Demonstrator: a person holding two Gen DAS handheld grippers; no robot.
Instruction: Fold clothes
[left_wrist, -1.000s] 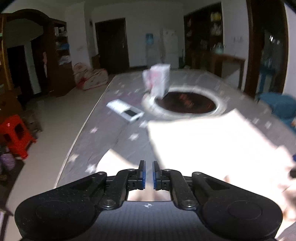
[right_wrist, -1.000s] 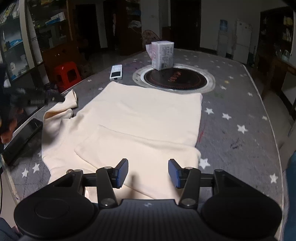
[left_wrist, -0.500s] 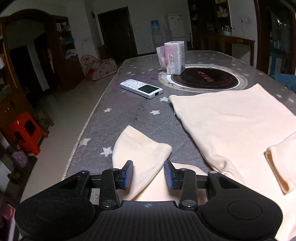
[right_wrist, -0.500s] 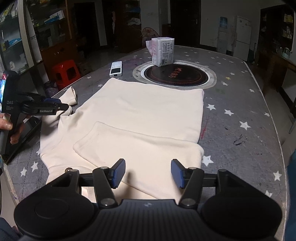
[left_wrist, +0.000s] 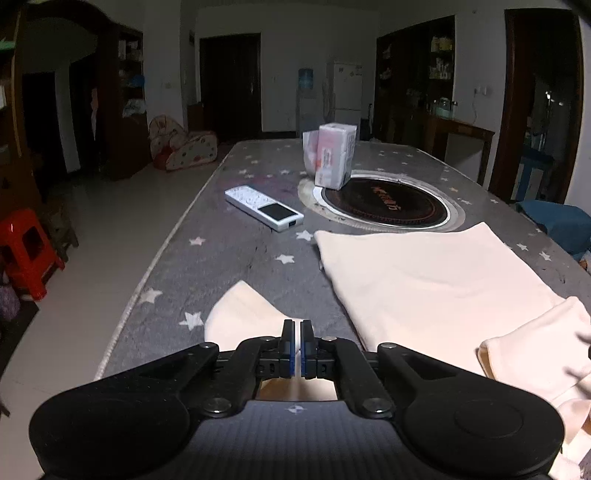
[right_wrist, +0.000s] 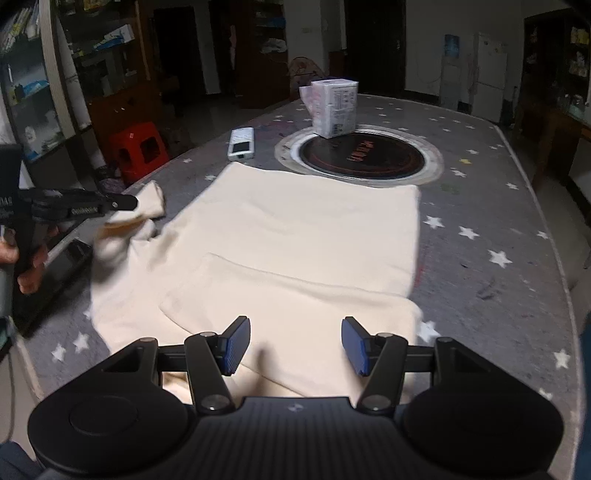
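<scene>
A cream long-sleeved top (right_wrist: 295, 236) lies flat on the grey star-patterned table (right_wrist: 480, 229), one sleeve folded across its body. My left gripper (left_wrist: 297, 347) is shut on the cuff of the other sleeve (left_wrist: 243, 317), at the table's left edge; it also shows in the right wrist view (right_wrist: 122, 203), lifting that sleeve (right_wrist: 147, 206) a little. My right gripper (right_wrist: 293, 343) is open and empty, just above the near hem of the top. The top's body also shows in the left wrist view (left_wrist: 436, 280).
A white remote (left_wrist: 264, 208) lies beyond the top on the left. A tissue pack (left_wrist: 332, 158) stands on the rim of the round hotplate (left_wrist: 384, 203) set in the table. A red stool (right_wrist: 138, 151) stands on the floor left of the table.
My left gripper opened over the sleeve cuff half a second ago and has now shut on it. The right gripper has stayed open and shifted slightly.
</scene>
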